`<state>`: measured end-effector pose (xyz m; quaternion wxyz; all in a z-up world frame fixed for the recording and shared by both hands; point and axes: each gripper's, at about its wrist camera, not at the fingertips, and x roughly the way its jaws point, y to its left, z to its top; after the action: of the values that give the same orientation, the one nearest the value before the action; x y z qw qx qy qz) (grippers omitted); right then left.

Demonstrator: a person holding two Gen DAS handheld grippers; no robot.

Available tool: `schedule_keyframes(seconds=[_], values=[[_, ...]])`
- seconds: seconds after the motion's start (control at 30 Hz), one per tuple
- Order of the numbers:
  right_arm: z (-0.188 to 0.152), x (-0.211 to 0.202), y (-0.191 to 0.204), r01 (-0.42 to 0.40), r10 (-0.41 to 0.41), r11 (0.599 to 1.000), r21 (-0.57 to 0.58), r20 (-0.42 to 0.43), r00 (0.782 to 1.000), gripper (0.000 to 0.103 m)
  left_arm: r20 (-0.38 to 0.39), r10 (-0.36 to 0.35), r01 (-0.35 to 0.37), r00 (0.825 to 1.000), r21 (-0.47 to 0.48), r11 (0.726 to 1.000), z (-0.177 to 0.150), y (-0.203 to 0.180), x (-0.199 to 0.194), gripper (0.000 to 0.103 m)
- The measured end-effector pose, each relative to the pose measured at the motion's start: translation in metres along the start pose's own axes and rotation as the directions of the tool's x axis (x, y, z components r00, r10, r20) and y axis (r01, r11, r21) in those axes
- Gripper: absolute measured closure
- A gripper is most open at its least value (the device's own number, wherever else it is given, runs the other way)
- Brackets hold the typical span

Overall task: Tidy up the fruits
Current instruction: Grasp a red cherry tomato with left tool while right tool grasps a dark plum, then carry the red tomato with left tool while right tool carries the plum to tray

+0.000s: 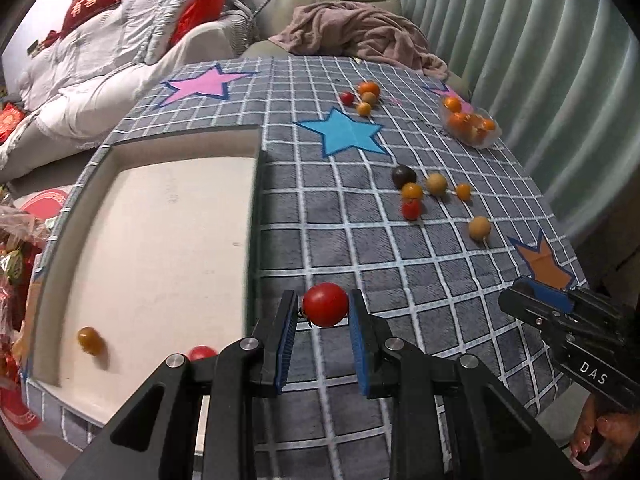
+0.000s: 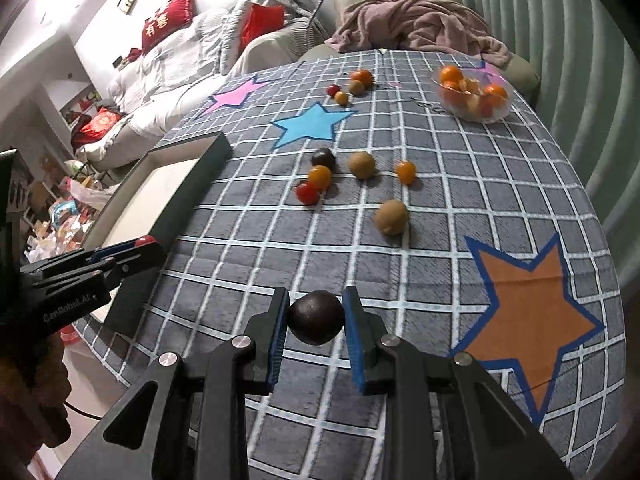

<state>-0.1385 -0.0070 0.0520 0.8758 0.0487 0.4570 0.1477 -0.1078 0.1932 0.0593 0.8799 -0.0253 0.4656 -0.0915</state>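
Fruits lay scattered over the checked tablecloth [image 2: 400,280], and each gripper had one. The left gripper [image 1: 325,312] was closed to the width of a red tomato [image 1: 325,305], gripped between its blue pads just beside the tray's [image 1: 160,240] right wall. The right gripper [image 2: 316,316] pinched a dark round fruit [image 2: 317,317] the same way, over the cloth near the table's front edge.

Both fruits were round and smooth, held only at their sides, so a squeeze too hard could have burst the tomato, and a loose one let it roll out. Released short of the tray wall, it would likely have landed on the cloth and rolled toward the table edge.

Inside the tray, a yellow fruit [image 1: 90,340] and a red one [image 1: 202,353] sat near its front edge. Loose fruits clustered mid-table [image 2: 320,178], more lay by the far edge [image 2: 352,84], and a clear bowl [image 2: 500,116] of oranges stood at the far right corner. The tray wall stood between the tomato and its place; the two grippers were near enough to clash.
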Motion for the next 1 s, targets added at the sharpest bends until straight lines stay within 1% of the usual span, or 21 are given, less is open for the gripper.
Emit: schedule_keyframes(seconds=[0.2, 0.33, 0.57, 0.8, 1.0], values=[[0.009, 0.002, 0.025, -0.025, 0.025, 0.999, -0.036, -0.005, 1.0, 0.073, 0.031, 0.023, -0.022, 0.999, -0.045, 0.999, 0.002, 0.027, -0.015, 0.076], [0.016, 0.008, 0.046, -0.059, 0.058, 0.996, -0.06, -0.017, 0.998, 0.073, 0.04, 0.047, -0.044, 0.998, -0.068, 0.997, 0.001, 0.045, -0.019, 0.076], [0.03, 0.023, 0.087, -0.106, 0.101, 0.987, -0.118, -0.047, 0.994, 0.073, 0.042, 0.111, -0.105, 0.993, -0.116, 0.988, -0.001, 0.086, -0.021, 0.076], [0.047, 0.052, 0.139, -0.168, 0.152, 0.969, -0.183, -0.099, 0.983, 0.073, 0.017, 0.185, -0.18, 0.983, -0.152, 0.972, 0.0, 0.122, -0.012, 0.076], [0.059, 0.079, 0.174, -0.177, 0.145, 0.95, -0.259, -0.139, 0.98, 0.073, -0.034, 0.232, -0.234, 0.972, -0.177, 0.956, -0.002, 0.144, 0.004, 0.076]])
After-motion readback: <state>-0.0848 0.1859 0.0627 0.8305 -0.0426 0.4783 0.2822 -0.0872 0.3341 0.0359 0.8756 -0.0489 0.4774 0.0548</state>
